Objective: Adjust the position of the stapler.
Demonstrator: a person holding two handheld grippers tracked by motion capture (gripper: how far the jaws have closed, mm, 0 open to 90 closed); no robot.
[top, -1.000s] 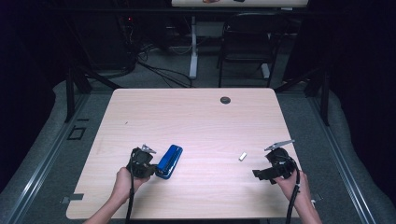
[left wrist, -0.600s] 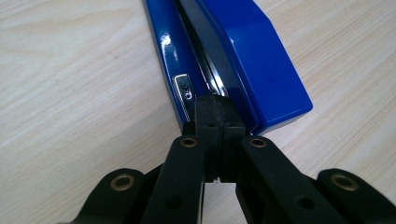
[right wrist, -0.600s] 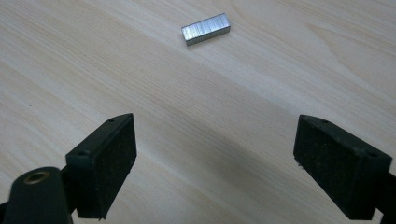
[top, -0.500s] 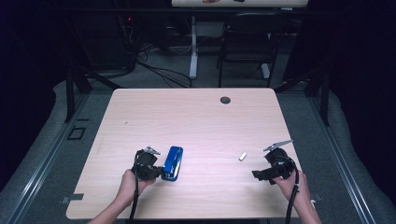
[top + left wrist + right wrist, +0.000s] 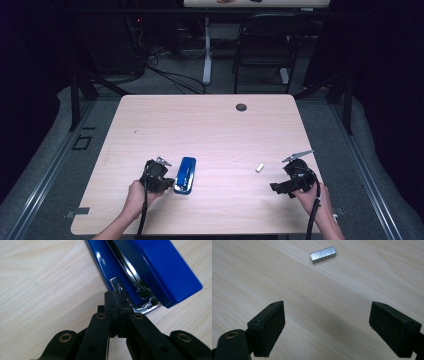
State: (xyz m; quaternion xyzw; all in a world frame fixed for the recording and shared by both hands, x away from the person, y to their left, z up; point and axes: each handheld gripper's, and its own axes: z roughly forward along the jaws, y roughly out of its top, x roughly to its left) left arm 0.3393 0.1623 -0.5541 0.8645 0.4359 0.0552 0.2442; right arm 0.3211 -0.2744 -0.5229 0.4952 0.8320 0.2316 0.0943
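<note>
Now one blue stapler (image 5: 185, 175) and one staple strip (image 5: 259, 167) lie on the table (image 5: 210, 125). Left gripper (image 5: 167, 181) is closed, empty, touching the stapler; right gripper (image 5: 278, 188) gapes wide, empty.

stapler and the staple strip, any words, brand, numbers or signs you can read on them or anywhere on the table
None can be read.
Blue stapler: plain blue top and bare metal parts, no brand or number in the left gripper view.
Strip of staples: bare metal, no marking.
Table: plain wood grain, no label; the dark round spot near its far edge is too small to tell.
</note>
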